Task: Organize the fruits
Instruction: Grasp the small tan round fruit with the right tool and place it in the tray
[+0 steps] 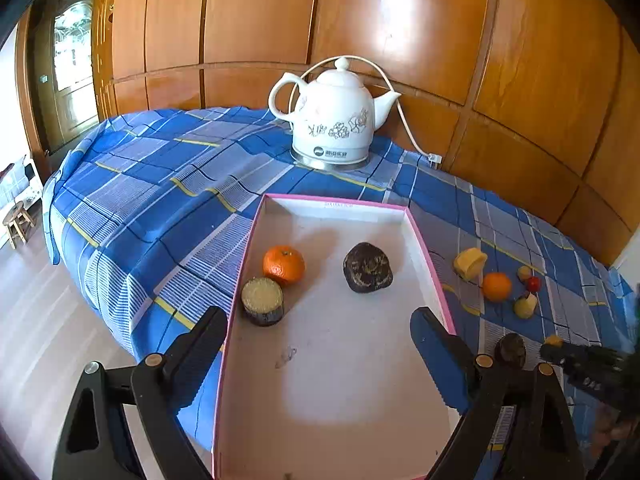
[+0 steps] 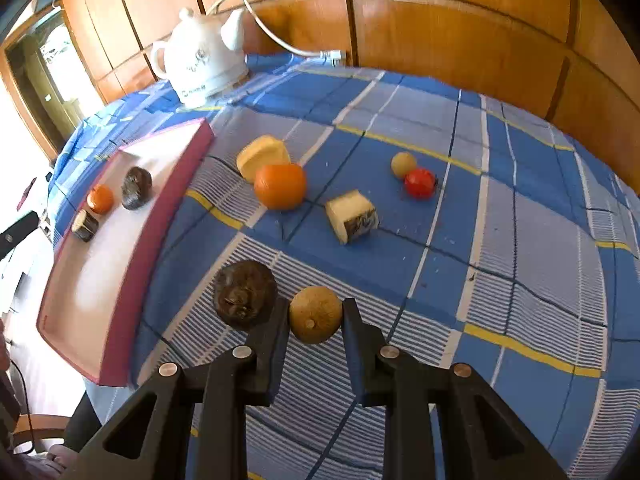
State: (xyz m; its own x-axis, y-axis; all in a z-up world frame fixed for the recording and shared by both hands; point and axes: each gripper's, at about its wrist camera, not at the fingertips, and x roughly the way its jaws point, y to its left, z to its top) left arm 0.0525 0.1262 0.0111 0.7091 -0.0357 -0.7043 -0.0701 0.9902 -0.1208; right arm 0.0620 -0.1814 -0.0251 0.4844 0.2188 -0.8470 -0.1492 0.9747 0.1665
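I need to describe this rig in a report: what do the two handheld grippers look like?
Both the left gripper and right gripper have black angular frames with triangular cut-outs, round metal pivot pins and flat blue pads. The left one bears a barcode sticker.

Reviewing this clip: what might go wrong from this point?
The right gripper pinches a round brown fruit only at its fingertips, so it may slip out. The dark fruit sits against one finger and may get knocked. The orange in the tray could roll.
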